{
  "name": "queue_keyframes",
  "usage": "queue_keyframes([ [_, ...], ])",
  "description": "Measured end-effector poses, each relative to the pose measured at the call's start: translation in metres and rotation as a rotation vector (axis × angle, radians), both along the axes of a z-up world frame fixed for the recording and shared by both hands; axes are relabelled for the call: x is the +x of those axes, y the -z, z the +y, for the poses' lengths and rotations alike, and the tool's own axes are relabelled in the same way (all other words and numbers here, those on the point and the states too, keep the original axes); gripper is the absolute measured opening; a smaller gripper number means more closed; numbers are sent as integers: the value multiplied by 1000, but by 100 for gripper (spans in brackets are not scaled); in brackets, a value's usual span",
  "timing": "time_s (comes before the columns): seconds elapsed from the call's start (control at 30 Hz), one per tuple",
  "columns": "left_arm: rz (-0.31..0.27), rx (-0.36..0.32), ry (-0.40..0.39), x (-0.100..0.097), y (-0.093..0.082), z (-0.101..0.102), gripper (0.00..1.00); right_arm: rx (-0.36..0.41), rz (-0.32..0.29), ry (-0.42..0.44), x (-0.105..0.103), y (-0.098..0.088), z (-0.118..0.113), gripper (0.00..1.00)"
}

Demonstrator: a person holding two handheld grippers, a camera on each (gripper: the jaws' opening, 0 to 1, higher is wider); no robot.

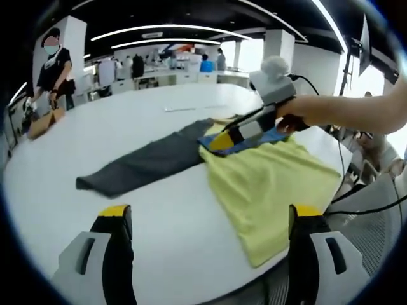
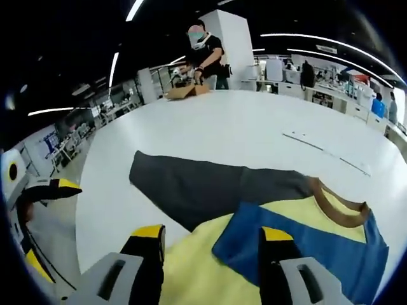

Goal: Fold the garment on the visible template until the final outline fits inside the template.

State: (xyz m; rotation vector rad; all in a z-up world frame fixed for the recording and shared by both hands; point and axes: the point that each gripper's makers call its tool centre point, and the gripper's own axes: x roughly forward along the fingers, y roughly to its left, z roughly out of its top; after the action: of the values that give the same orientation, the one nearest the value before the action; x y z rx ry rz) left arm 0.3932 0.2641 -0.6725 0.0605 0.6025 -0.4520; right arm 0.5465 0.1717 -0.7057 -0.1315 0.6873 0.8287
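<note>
The broad white bench (image 1: 159, 114) carried the garment (image 1: 267, 181), a shirt with a yellow body, a blue yoke (image 2: 305, 244) and a brown collar (image 2: 340, 206), lying mostly flat with one dark grey sleeve (image 1: 140, 165) stretched out across the surface. No template outline could be made out beneath it. The cloth looked light, limp and prone to dragging, so it would best be pinched at a hem, shoulder seam or sleeve cuff, not mid-panel. The right claw (image 2: 213, 248) hovered low over the blue yoke, jaws apart and empty. The left claw (image 1: 210, 222) hung back, jaws wide, holding nothing, with the yellow hem near it.
</note>
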Motion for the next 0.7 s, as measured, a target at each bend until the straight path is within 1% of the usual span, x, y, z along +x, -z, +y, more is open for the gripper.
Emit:
queue_keyframes([
  [0.07, -8, 0, -3, 2, -2, 1, 99, 3, -15, 3, 1, -4, -4, 74],
  [0.2, -7, 0, -2, 3, -3, 2, 99, 9, -24, 25, 2, -8, -14, 86],
  [0.33, -11, -1, 2, 4, -5, 2, 99, 7, -37, 32, 2, -13, -23, 90],
  [0.43, -13, -1, 1, 4, -7, 1, 99, 16, -37, 40, 1, -18, -31, 96],
  [0.6, -21, 3, 1, 6, -9, 2, 99, 18, -52, 71, 2, -25, -55, 96],
  [0.7, -25, 1, -2, 7, -11, 2, 99, 9, -66, 81, 2, -26, -69, 96],
])
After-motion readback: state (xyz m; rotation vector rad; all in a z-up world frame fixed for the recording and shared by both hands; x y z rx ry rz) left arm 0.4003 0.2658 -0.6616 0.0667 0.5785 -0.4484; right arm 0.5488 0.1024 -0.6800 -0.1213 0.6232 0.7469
